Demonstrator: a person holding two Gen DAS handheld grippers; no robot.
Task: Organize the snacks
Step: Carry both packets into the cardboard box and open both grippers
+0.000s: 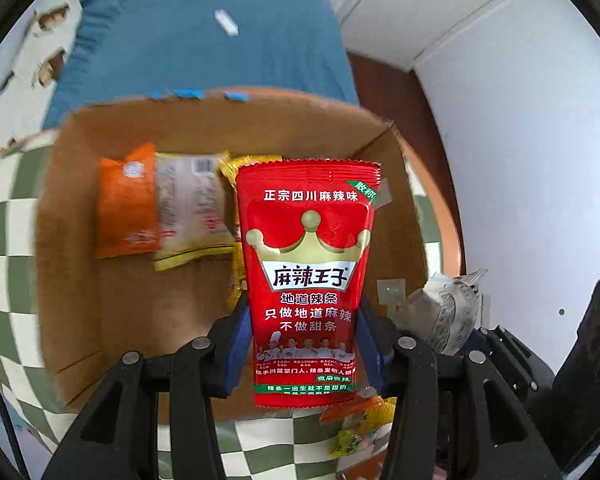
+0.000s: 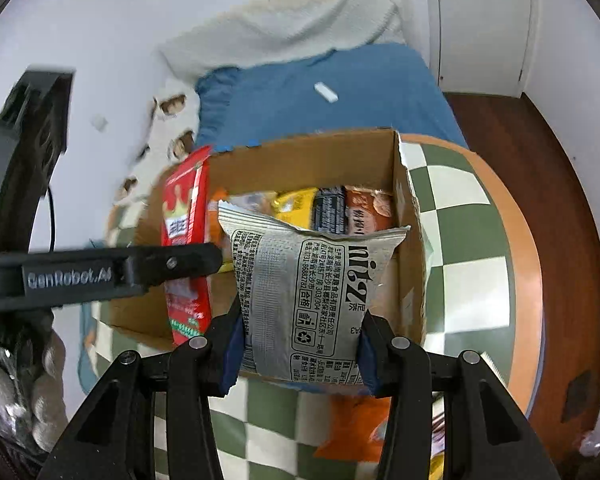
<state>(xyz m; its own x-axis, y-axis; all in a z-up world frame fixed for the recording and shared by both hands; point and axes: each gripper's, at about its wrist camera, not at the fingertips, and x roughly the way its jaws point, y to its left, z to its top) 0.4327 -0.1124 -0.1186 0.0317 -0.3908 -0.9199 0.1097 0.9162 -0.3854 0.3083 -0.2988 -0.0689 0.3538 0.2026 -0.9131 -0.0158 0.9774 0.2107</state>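
Here the left gripper point(image 1: 306, 344) had its jaws clamped on the lower sides of a red snack packet point(image 1: 306, 276), the blue pads pressing its edges so that it stood upright between them, crown design facing the camera. The right gripper point(image 2: 300, 344) was likewise clamped on a silver snack packet point(image 2: 312, 280), printed back toward the lens, its crimped top flaring above the pads.

Both packets hung over an open cardboard box point(image 1: 80, 240), which sat on a round table with a green-and-white checked cloth point(image 1: 4, 248). Inside the box lay an orange packet point(image 1: 126, 204) and a pale packet point(image 1: 192, 208) overlapping side by side, with a yellow wrapper point(image 1: 230, 168) partly hidden behind the red one. From the right wrist view, more packets lined the far wall of the box, a yellow one point(image 2: 296, 204) and a brown one point(image 2: 368, 208) among them. A few loose snacks point(image 1: 360, 420) lay on the cloth outside the box's near wall. Beyond the table was a blue bedspread point(image 1: 204, 44).

The step in hand looked like carrying both packets to the box. The next move would call for lowering each onto bare cardboard beside those already placed, then parting the jaws, keeping the two grippers from crowding each other.
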